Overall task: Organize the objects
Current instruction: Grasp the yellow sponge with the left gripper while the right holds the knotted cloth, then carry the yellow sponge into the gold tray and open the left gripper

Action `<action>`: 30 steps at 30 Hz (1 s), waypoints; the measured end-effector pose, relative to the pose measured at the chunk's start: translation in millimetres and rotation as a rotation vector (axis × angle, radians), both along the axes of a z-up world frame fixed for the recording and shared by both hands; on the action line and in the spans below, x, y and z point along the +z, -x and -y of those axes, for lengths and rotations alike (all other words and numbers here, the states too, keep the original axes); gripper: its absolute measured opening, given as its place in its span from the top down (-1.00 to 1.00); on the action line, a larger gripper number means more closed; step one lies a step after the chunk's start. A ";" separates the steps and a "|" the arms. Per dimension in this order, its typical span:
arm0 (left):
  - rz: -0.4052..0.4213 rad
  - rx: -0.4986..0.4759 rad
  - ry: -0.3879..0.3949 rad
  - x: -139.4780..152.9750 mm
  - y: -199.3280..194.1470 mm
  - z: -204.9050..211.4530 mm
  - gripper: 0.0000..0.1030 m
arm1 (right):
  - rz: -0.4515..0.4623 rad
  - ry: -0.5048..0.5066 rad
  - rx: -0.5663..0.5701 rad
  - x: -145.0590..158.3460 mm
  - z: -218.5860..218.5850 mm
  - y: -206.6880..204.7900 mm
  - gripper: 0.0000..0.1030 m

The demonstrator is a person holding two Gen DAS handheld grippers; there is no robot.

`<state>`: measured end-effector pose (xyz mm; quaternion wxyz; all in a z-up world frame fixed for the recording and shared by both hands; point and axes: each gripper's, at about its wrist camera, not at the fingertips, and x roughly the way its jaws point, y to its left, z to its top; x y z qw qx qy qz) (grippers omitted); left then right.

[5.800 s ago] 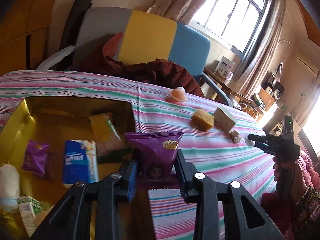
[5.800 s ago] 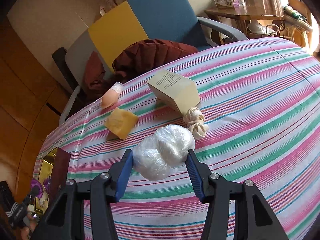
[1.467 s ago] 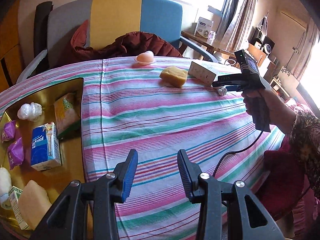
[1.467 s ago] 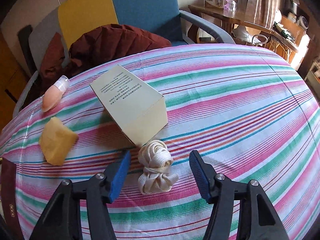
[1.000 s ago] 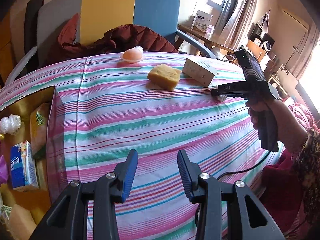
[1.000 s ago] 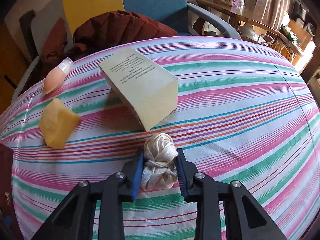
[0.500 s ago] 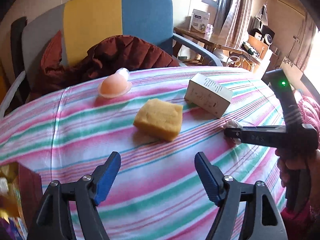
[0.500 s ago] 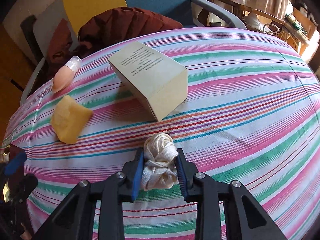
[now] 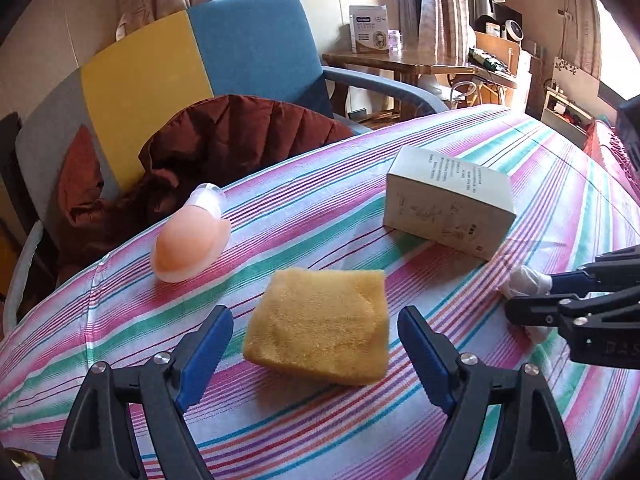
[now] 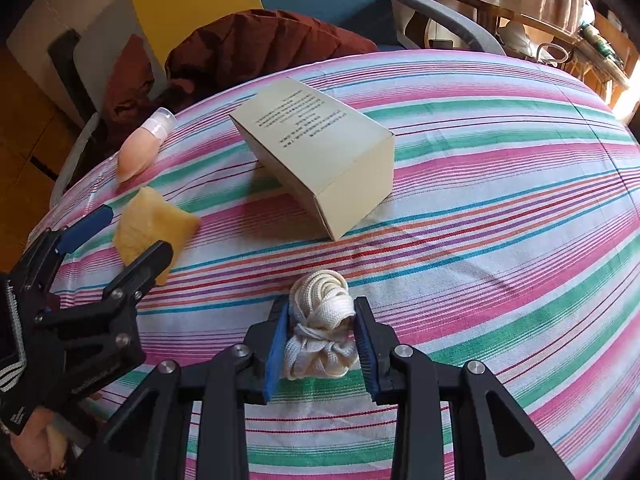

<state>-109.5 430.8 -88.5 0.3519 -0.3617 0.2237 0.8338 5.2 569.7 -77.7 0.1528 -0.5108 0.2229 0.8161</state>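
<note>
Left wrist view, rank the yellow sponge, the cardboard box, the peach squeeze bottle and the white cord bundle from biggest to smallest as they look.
1. yellow sponge, nearest the camera, so its lead over the box is unsure
2. cardboard box, close to the sponge in apparent size
3. peach squeeze bottle
4. white cord bundle, mostly hidden by the right claw

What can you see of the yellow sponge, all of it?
The sponge is a yellow-tan, roughly square block with a coarse, porous surface and soft rounded edges. It lies flat on the striped tablecloth, between the open fingers of the left gripper, which do not touch it. It sits apart from the peach bottle and the box.
</note>
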 end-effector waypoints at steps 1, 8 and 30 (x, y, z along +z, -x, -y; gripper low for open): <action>0.007 0.010 0.003 -4.3 2.6 0.1 -0.67 | 0.000 0.003 -0.001 0.0 -0.3 -0.2 0.34; 0.085 -0.009 -0.009 -16.8 9.6 -0.9 -0.67 | -0.002 -0.013 0.008 1.8 3.2 2.6 0.38; 0.052 0.114 -0.189 0.8 -19.6 59.5 -0.30 | -0.045 -0.119 0.133 14.3 30.4 12.0 0.51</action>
